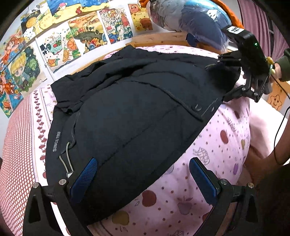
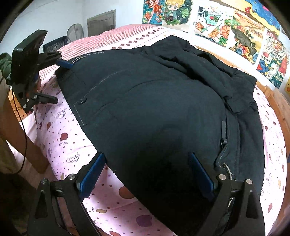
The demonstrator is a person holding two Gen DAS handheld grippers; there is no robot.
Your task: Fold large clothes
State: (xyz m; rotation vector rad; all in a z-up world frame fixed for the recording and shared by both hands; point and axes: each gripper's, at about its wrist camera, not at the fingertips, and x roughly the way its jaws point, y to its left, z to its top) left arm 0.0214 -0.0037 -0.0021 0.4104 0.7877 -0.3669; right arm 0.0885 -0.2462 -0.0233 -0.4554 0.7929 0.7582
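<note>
- Left wrist view: we look along our left gripper, held low over the near edge of the bed; its two blue-padded fingers stand wide apart, one lying on the jacket's hem and the other over the bedsheet, with nothing pinched between them.
- The black padded jacket lies spread flat across the pink fruit-print bedsheet, one corner reaching down between our fingers, and a zipper pull just beside the left finger.
- At the far side of the jacket we see the right gripper, held by a hand in a green sleeve; its fingers are spread, one above and one below the jacket's edge, with dark cloth between them.
- Children's drawings cover the wall behind, and a bagged bundle sits on the wooden headboard.
- Right wrist view: our right gripper points across the bed, its fingers wide apart, the jacket's corner lying between them; we cannot tell whether they touch the cloth.
- At the upper left the left gripper hangs tilted towards the jacket, spread open, its upper blue pad touching the hem and the lower finger over the bedsheet.
- A fan stands by the far wall.
</note>
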